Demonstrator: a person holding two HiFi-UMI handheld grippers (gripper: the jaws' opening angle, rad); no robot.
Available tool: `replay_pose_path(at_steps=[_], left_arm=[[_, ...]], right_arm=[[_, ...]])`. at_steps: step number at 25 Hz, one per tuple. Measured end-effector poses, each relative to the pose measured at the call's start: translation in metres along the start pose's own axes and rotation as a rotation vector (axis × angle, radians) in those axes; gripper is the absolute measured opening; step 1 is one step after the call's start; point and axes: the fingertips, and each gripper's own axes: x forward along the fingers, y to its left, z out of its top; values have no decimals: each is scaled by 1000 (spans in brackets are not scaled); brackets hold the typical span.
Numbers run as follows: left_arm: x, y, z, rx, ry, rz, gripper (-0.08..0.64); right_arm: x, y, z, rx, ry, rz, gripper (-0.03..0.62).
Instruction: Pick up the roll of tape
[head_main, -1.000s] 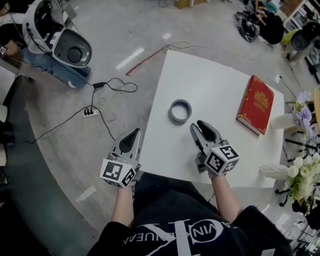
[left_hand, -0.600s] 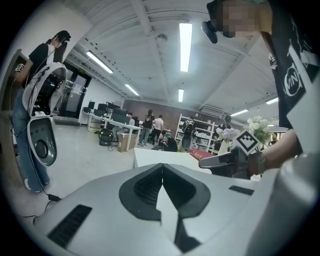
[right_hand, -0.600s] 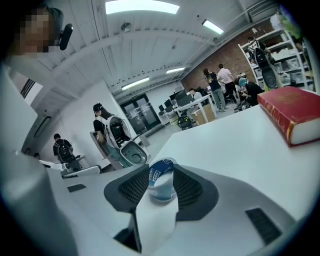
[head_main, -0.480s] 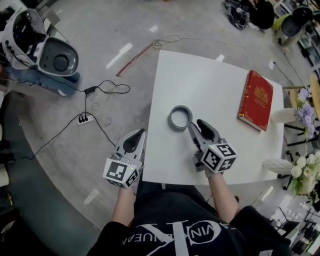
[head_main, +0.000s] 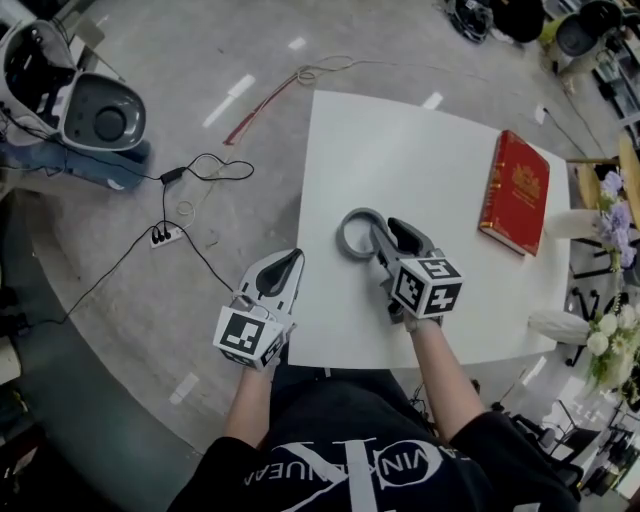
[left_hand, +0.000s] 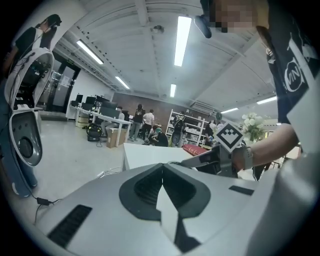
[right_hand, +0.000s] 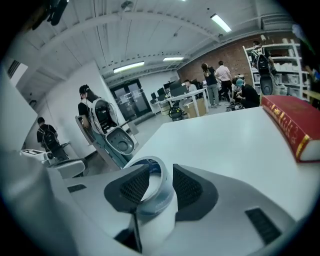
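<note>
Roll of tape (head_main: 342, 237): lies flat on the white table (head_main: 420, 140), toward its front left, right at the tips of the right gripper.
Left gripper (head_main: 287, 262): hangs beside the table's left edge, over the floor; jaws pressed together with nothing between them, probably parked out of the way.
Right gripper (head_main: 385, 232): tilted down onto the roll, jaws spread wide and straddling the ring's wall, one inside and one outside, not yet pinching.
Red book (head_main: 517, 190): well apart at the right, no obstacle.

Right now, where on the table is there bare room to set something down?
Bare: the far half of the table beyond the roll of tape, and the strip between it and the red book. Crowded: around the roll, at the right gripper.
</note>
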Motion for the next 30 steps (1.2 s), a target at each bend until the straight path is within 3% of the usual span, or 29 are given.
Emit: replay_pose_path(at_steps=[10, 13, 30], left_arm=[[0, -6, -3, -8, 11, -19, 5], [-1, -8, -3, -19, 12, -23, 5], [17, -19, 31, 7, -35, -30, 5]], right_arm=[[16, -2, -4, -110, 94, -35, 75], [6, 6, 4, -138, 43, -23, 67], [-72, 2, 46, -91, -184, 39, 64]])
